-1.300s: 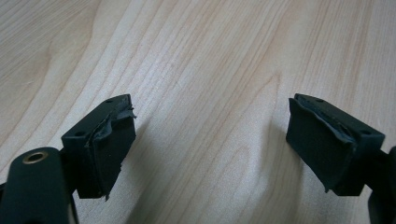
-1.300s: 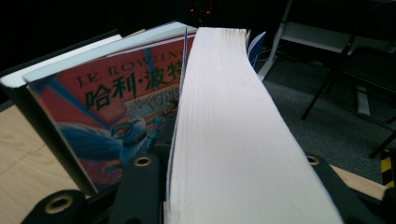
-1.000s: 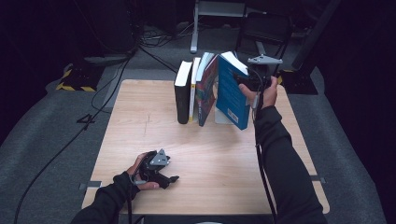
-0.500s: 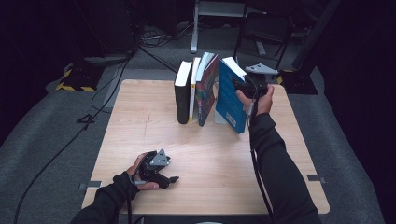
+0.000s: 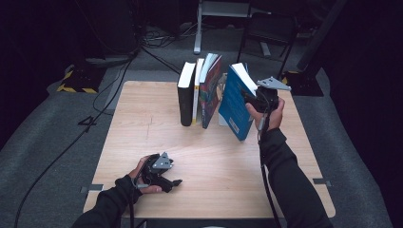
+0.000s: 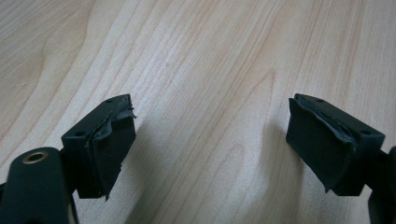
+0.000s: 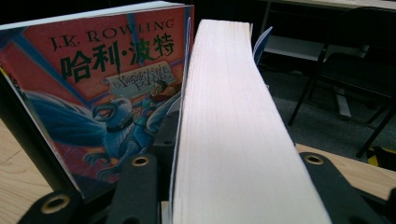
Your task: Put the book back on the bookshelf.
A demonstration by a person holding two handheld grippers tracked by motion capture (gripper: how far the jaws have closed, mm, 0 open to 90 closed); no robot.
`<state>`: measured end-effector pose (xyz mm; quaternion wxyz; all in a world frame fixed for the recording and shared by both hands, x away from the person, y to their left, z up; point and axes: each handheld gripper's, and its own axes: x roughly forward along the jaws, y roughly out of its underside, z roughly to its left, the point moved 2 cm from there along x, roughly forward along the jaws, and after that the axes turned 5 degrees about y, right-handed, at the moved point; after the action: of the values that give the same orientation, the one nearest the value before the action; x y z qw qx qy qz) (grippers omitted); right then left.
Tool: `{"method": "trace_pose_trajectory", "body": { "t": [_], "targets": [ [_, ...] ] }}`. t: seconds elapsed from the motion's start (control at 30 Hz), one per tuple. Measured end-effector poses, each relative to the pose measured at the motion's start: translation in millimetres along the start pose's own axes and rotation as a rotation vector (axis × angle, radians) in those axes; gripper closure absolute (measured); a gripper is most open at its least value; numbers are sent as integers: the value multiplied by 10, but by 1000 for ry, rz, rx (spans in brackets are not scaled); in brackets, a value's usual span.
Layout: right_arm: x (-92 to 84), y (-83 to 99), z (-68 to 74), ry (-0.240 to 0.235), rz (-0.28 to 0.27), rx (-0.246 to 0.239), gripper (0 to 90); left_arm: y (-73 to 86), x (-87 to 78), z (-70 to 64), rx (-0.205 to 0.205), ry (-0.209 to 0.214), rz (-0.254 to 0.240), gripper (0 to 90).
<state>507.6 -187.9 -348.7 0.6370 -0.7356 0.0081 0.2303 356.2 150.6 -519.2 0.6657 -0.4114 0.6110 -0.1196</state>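
Here a thick blue-covered paperback book (image 5: 235, 107) is being lowered beside a short row of upright books on the pale wooden table (image 5: 142, 118).

Nearest, at the lower left of the high view, the left gripper (image 5: 175, 182) lies on the table with its jaws spread and nothing between them, well apart from the books. Farther up, right of centre, the right gripper (image 5: 248, 97) pinches the blue book across its thickness; its jaws have just been easing apart, yet in the right gripper view the page block (image 7: 229, 130) sits between them. The book's long axis stands nearly upright, top tilted rightward, its lower corner near or on the table just right of the row. I count three standing books (image 5: 197, 92), one held book, two grippers; the right hand is far nearer.
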Motion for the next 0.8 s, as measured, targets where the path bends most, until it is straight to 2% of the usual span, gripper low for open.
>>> {"method": "trace_pose_trajectory", "body": {
  "t": [0.27,0.37,0.43,0.5,0.57,0.63,0.7,0.8],
  "targets": [
    [-54,39,16,20,13,-29,544,0,0,-2,-1,-1,0,157],
    [-35,95,-7,17,53,-23,437,1,-1,-3,-1,-2,0,157],
    [-41,178,-26,8,63,-16,409,1,-1,-3,-1,-3,0,158],
    [-41,275,-30,-7,72,-19,437,1,-1,-2,0,-3,1,157],
    [-49,350,-27,-15,54,-15,494,1,-1,-2,0,-2,0,157],
    [-20,421,-7,-21,72,-13,535,1,0,-3,-1,-2,0,158],
    [36,480,20,-17,91,-30,571,1,-1,-2,-1,-2,0,157],
    [59,492,38,-6,70,-14,588,0,0,-2,-1,-1,0,157]
  ]
}}
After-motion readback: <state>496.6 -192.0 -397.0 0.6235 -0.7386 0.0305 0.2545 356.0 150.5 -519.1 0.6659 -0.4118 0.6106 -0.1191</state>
